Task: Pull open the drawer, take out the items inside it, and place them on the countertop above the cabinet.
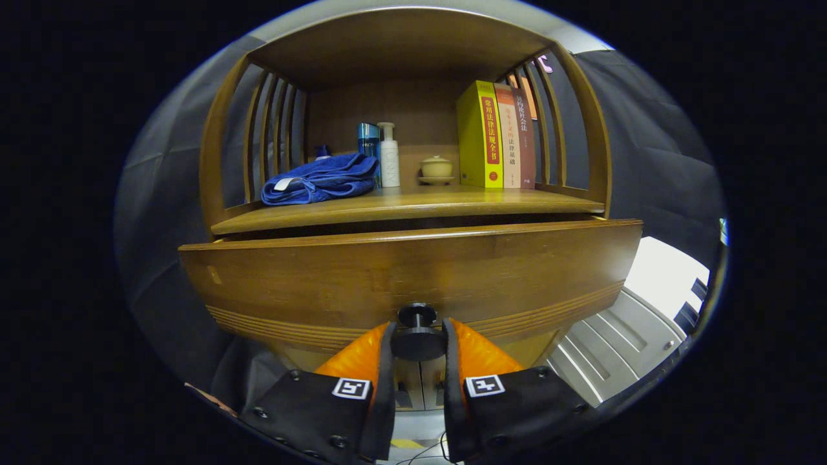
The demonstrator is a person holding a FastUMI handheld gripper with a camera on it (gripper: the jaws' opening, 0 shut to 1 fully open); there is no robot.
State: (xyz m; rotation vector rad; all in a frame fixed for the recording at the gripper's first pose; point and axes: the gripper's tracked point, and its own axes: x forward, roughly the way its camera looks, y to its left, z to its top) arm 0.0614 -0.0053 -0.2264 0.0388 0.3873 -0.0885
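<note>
**Cabinet shelf, drawer front and knob in my grip**

Setting: a wooden cabinet (pixel 413 194) with slatted sides stands against the dark cloth wall of the booth; pale floor shows past its right side.

Countertop (pixel 413 201), above the drawer, as I see it from the gripper camera:
- folded blue towel (pixel 321 179), left part;
- blue bottle (pixel 369 143) and white pump bottle (pixel 389 156), standing side by side just behind the towel's right end;
- small lidded cup (pixel 437 169) on a saucer, middle;
- three upright books (pixel 496 135), right part, against the slats.

Drawer (pixel 413 271): its front sits slightly forward of the countertop edge, with a dark gap along its top. I cannot see inside it.

Knob (pixel 418 334): dark, round, low on the middle of the drawer front.

Gripper (pixel 418 342): my two fingers sit on either side of the knob, pressed against its disc, clamped on it.
</note>
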